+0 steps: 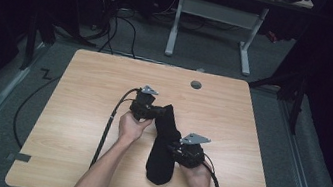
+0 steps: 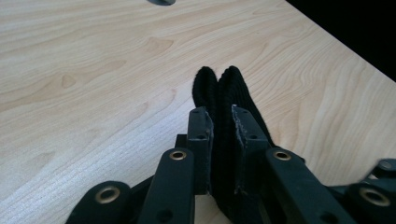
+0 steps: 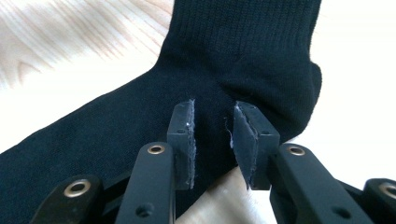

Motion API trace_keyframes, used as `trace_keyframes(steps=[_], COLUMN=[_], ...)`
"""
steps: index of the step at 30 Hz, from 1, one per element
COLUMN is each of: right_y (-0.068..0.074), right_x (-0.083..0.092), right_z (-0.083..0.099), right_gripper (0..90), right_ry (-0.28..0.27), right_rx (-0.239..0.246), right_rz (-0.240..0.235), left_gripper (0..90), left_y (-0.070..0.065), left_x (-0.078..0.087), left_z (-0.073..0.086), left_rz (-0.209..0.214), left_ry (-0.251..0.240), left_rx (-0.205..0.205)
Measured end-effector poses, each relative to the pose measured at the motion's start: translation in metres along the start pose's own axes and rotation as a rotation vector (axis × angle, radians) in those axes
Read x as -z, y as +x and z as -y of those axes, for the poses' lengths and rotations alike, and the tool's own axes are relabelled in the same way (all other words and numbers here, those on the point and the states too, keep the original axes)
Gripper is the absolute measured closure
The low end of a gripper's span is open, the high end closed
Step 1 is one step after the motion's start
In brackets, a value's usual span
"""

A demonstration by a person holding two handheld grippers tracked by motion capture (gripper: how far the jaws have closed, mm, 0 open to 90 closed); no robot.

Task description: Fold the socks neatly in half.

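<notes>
While the black sock [image 1: 163, 143] lies lengthwise on the wooden table [image 1: 73, 124], both grippers work at it from opposite sides. Taking the sock as the landmark: the left gripper [image 1: 152, 113] sits at its far end, on the sock's left side, and the right gripper [image 1: 176, 151] sits at the sock's right edge, about halfway along its length. The sock's near end lies flat towards the person's edge of the table.

In the left gripper view, the left gripper [image 2: 222, 135] is clamped on the sock [image 2: 229, 93]: a doubled fold of knit fabric stands squeezed between the two pads and pokes out beyond their tips.

In the right gripper view, the right gripper [image 3: 213, 122] has its jaws partly apart, one pad on either side of a spot near the heel of the sock [image 3: 233, 56]. The pads lie over the fabric, but a gap shows between them, and I cannot tell whether they pinch any cloth.

A round grommet [image 1: 196, 84] sits in the table well beyond the sock's far end.
</notes>
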State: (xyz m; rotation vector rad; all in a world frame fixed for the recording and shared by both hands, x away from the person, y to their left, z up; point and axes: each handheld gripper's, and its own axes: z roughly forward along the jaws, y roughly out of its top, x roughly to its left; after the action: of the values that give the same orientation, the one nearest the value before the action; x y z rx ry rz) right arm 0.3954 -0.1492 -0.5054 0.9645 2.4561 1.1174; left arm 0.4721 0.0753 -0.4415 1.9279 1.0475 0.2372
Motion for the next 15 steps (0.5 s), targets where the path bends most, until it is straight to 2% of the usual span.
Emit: trace_keyframes(steps=[9,15], right_y=[-0.008,-0.014], right_x=[-0.011,-0.018], right_z=[-0.013,-0.018], right_gripper=[69.5,70.6], right_ry=[0.011,0.002], right_rx=[-0.023,-0.035], right_rz=[0.033,0.058], left_gripper=[79.4,79.3], left_y=[-0.009,-0.019], left_x=[0.019,0.031], left_z=[-0.004,-0.002], left_rz=[0.056,0.087], left_ry=[-0.061,-0.076], left_rx=[-0.037,-0.087])
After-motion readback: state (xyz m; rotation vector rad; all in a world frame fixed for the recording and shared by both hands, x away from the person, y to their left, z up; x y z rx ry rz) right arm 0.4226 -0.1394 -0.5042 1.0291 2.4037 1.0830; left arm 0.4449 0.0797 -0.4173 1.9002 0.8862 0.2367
